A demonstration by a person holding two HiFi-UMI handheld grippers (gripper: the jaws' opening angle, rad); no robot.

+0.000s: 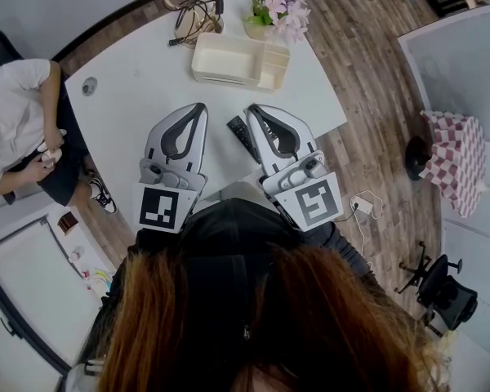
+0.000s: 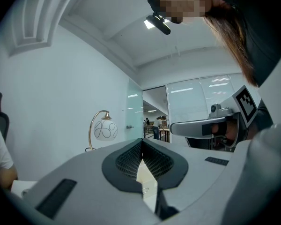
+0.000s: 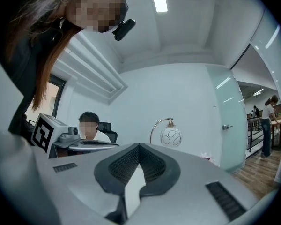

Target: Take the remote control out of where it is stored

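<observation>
The remote (image 1: 242, 135) lies flat on the white table (image 1: 139, 72), a dark narrow bar near the table's near edge, in the gap between the two grippers and just beside the right gripper (image 1: 255, 110); its near end is hidden under that gripper's body, and whether the two touch cannot be told from above. It is well apart from the cream tray (image 1: 225, 77) on the far side of the table, and no dark thing shows in the tray's compartments. The right gripper's own view shows its jaws closed tip to tip (image 3: 139, 146) with nothing between them, so it is not holding the remote. The left gripper (image 1: 199, 107), to the left of the remote, is likewise closed and empty (image 2: 141, 142). Both point level toward the far side, above the table. Farther off stand pink flowers (image 1: 279, 6) just beyond the tray, a globe lamp (image 3: 171, 136), and a seated person (image 1: 16, 121) at the far left. My reading is that the taking-out is done, or nearly: the remote is out on open table and neither gripper has it. If it must be lifted again, the right gripper would need to open, come down over the narrow body and close across its width
</observation>
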